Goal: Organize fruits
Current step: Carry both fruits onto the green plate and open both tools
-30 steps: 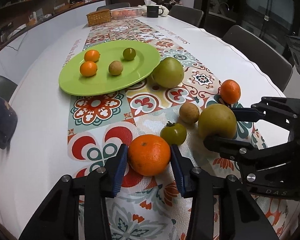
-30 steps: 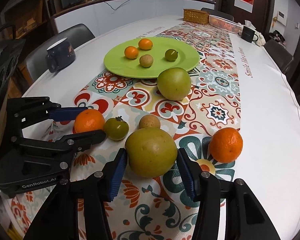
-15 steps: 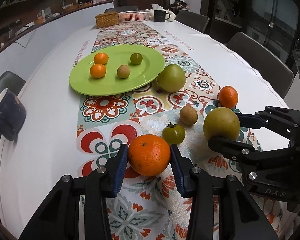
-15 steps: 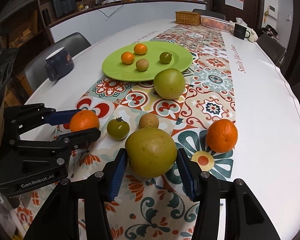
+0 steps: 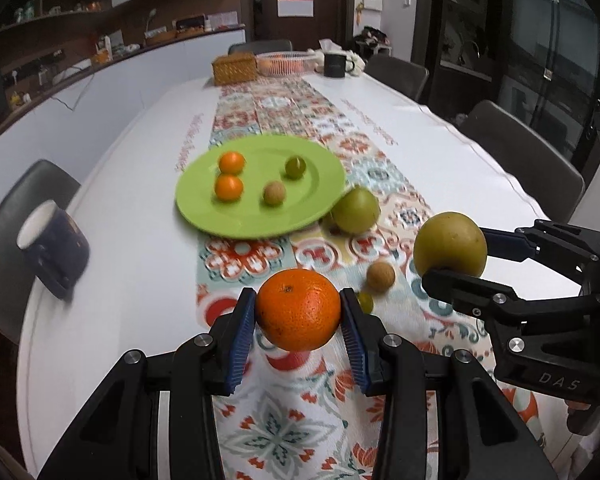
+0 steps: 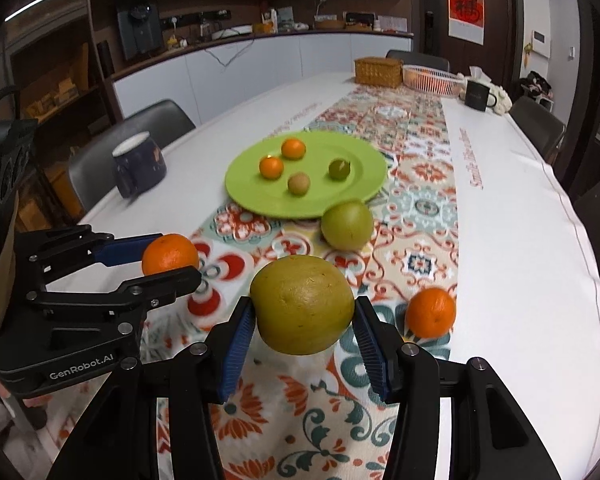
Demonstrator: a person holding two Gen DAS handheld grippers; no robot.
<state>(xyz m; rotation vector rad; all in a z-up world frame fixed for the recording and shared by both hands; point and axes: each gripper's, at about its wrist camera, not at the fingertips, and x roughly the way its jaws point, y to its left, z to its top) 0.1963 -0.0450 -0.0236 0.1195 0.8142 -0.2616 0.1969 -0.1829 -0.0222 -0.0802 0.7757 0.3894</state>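
Note:
My left gripper [image 5: 299, 316] is shut on a large orange [image 5: 299, 309] and holds it above the table; it also shows in the right wrist view [image 6: 170, 255]. My right gripper [image 6: 303, 320] is shut on a big yellow-green pear [image 6: 302, 305], lifted too, seen in the left wrist view [image 5: 450, 245]. A green plate [image 5: 236, 216] ahead carries two small oranges [image 5: 229, 187], a green fruit [image 5: 295, 167] and a brown fruit [image 5: 274, 193]. A green apple [image 6: 346, 225] lies beside the plate.
On the patterned runner lie a small orange [image 6: 430, 313], a brown fruit [image 5: 380, 276] and a small green fruit [image 5: 365, 301]. A dark blue mug [image 6: 138, 165] stands at the left. A wicker basket [image 6: 378, 71], pink basket and black mug stand at the far end. Chairs surround the table.
Both grippers have risen from the table, carrying the orange and the pear upward. The fruits on the runner now lie below and ahead of them.

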